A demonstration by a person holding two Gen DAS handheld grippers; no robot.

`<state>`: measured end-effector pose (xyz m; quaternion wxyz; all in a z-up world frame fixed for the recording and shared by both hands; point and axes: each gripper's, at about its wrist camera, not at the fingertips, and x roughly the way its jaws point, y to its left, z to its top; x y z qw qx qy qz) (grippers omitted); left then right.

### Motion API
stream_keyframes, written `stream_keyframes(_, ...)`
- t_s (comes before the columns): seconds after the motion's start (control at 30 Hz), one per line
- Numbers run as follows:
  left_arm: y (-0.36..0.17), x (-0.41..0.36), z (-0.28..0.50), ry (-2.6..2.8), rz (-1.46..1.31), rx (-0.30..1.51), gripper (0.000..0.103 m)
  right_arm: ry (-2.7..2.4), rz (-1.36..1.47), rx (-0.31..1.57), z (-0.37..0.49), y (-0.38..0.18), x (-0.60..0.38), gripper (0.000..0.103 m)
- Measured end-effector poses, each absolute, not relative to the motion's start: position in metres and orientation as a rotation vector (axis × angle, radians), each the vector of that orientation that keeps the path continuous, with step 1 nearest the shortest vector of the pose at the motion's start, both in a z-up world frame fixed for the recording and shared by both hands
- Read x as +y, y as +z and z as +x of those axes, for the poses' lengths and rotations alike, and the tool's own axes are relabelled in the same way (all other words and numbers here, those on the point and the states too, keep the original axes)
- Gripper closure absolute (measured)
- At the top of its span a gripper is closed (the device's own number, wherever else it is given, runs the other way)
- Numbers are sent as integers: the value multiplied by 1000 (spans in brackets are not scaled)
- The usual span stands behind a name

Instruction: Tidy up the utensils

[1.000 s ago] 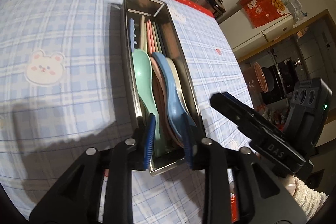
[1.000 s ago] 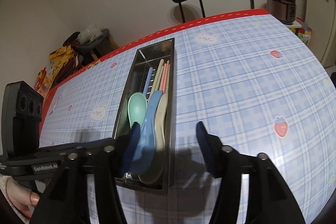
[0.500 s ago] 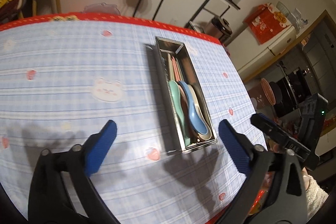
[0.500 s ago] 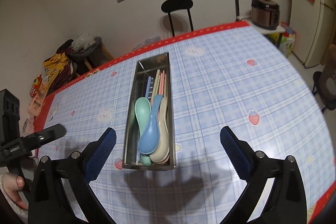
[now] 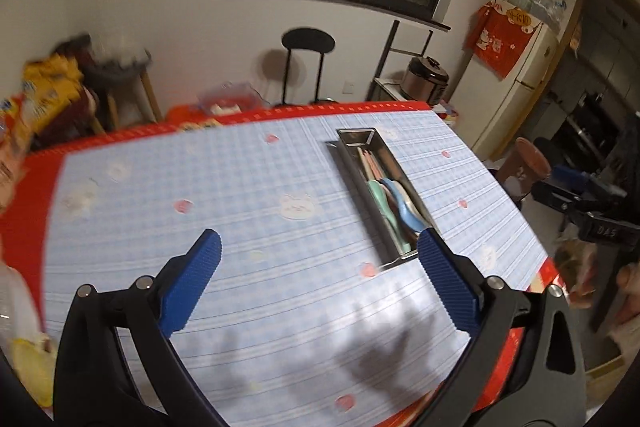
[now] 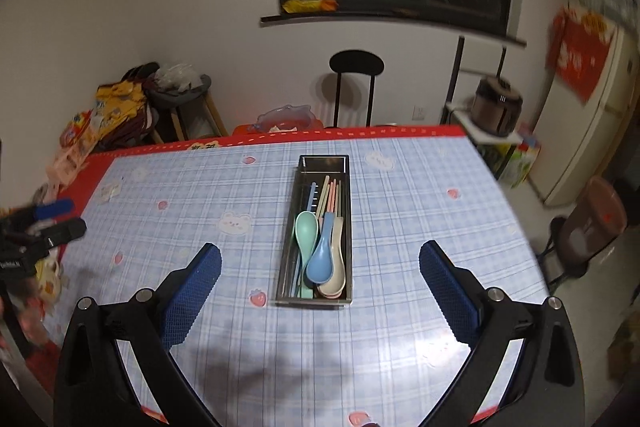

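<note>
A long steel utensil tray lies on the blue plaid tablecloth. It holds a green spoon, a blue spoon, a cream spoon and several pastel chopsticks. The tray also shows in the left wrist view, right of centre. My right gripper is wide open and empty, high above the table in front of the tray. My left gripper is wide open and empty, high above the table left of the tray. Each gripper shows at the other view's edge, the right one and the left one.
A black chair stands behind the table's far red edge. A rice cooker sits on a shelf at the right, beside a fridge. A stool with bags stands at the far left.
Both grippers opened wide and pulled up and back from the tray. The left gripper let go of the tray's near end; the tray stays on the table.
</note>
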<state>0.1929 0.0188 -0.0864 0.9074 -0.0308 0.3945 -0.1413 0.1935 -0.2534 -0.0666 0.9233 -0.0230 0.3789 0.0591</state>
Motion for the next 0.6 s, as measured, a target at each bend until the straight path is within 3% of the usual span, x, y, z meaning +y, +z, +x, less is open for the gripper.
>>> stream_keyframes(0.23,-41,36,143,-259,-4,732,6,126,-130,745,145,-32,-209,6)
stream_keyframes(0.6,-12,44,108,-218,41,684,6,82,-188,678,103,-7,-178,6)
